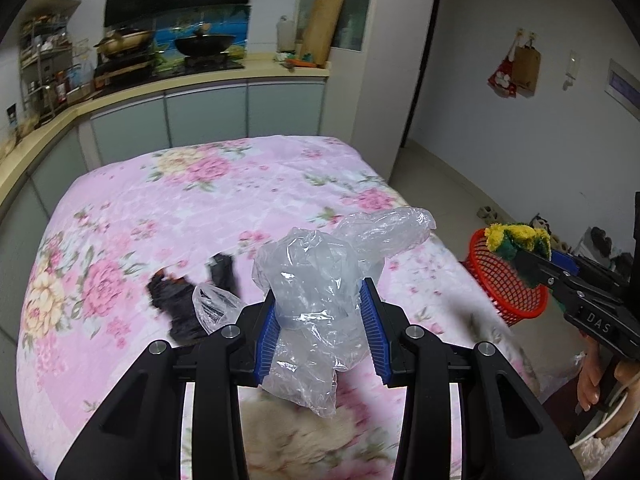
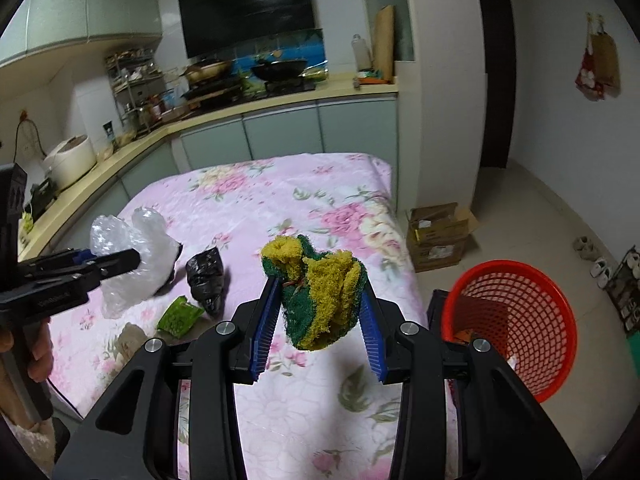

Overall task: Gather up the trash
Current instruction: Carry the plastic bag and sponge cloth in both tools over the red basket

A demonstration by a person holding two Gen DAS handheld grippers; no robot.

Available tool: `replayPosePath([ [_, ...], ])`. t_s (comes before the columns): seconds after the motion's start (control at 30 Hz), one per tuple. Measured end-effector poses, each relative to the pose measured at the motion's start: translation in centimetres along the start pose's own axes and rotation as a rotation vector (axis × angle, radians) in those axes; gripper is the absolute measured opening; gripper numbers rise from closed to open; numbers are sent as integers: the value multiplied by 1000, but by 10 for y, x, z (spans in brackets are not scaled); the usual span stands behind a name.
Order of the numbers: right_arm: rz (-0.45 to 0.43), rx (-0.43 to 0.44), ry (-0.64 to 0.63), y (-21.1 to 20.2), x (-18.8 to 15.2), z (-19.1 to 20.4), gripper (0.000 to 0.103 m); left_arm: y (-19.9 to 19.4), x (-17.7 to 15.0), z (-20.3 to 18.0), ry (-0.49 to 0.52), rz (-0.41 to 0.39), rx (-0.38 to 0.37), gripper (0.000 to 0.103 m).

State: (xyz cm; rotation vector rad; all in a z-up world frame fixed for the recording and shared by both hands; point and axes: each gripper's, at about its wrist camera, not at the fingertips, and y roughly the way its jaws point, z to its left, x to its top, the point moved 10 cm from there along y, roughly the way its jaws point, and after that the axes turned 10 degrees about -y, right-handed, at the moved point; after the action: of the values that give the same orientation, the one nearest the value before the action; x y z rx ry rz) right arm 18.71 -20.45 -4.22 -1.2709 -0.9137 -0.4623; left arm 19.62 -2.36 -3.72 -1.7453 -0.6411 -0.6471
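Trash rides clamped for dumping: left tool (image 1: 324, 320) pinching clear plastic bag (image 1: 320, 276); right tool (image 2: 320, 320) gripping scouring sponge (image 2: 320, 292) beside red basket (image 2: 532, 320).

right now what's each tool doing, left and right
Left tool: closed on the clear plastic bag, held above the table.
Right tool: closed on the yellow-green scouring sponge, held near the red basket.

We list: pink floral tablecloth (image 1: 180, 208); yellow-and-green sponge (image 2: 320, 288); red mesh basket (image 2: 532, 312); black bag (image 2: 206, 274); clear plastic bag (image 1: 316, 288).
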Motion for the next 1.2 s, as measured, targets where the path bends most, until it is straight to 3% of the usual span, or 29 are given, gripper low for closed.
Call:
replayPosePath([
  [0.73,-51,-193,233,-55,-16,-131,39,54,8,-147,181,73,-132,37],
  [1.2,4,-330,382,-53,-52,-206,39,98,2,-236,225,176,-257,37],
])
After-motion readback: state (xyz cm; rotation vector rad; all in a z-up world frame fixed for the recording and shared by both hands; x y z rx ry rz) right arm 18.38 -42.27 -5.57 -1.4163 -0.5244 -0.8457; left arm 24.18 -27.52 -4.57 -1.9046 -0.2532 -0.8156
